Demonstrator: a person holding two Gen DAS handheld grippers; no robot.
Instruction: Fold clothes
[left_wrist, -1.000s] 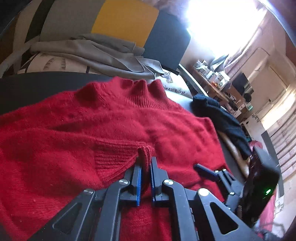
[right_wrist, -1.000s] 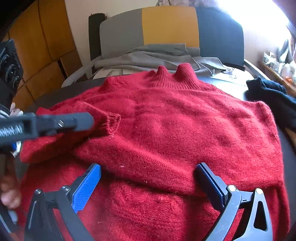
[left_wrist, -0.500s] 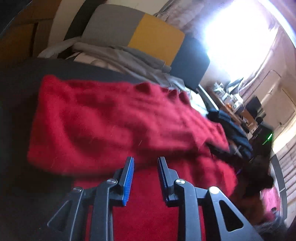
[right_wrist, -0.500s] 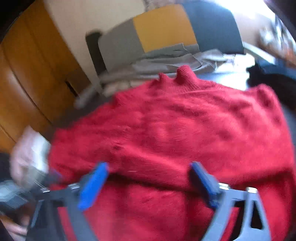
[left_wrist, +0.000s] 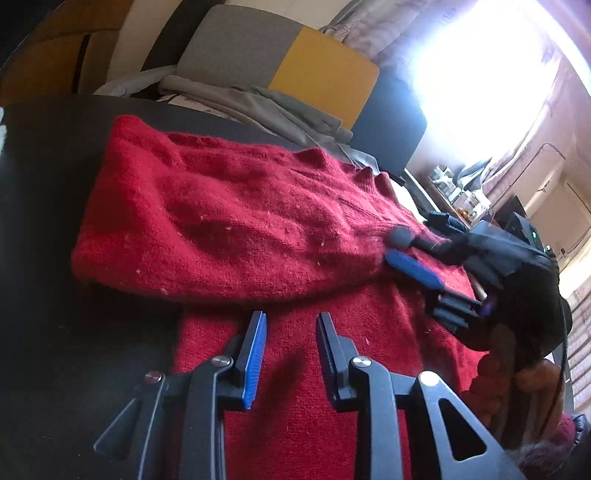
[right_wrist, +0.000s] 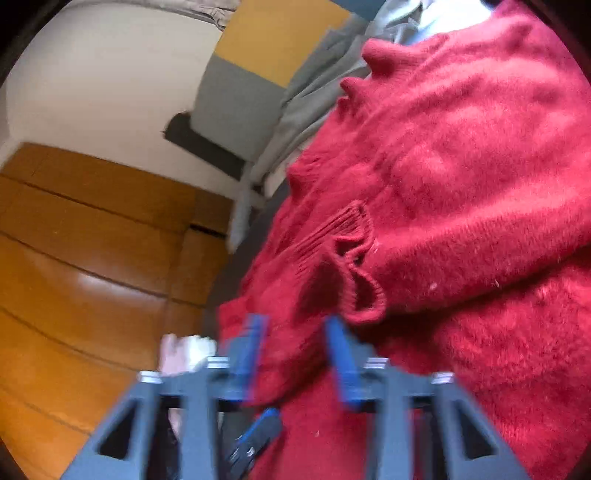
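From my left claw (left_wrist: 290, 334) I see the red sweater (left_wrist: 236, 229) spread on the dark table (left_wrist: 48, 258), a folded band of it lying across just ahead of the fingertips. The claw's jaws stand a narrow gap apart with nothing between them, poised above the sweater's lower part. My right claw (left_wrist: 400, 251) shows at the far right of that view, its fingers apart against the fold's end. The right wrist view is blurred: that claw (right_wrist: 295, 332) looks partly parted, the ribbed cuff (right_wrist: 347, 266) just ahead of its tips, and I think some red knit lies between them, though I cannot tell for sure. Grey clothes (left_wrist: 258, 103) lie on the chair (left_wrist: 317, 62) behind.
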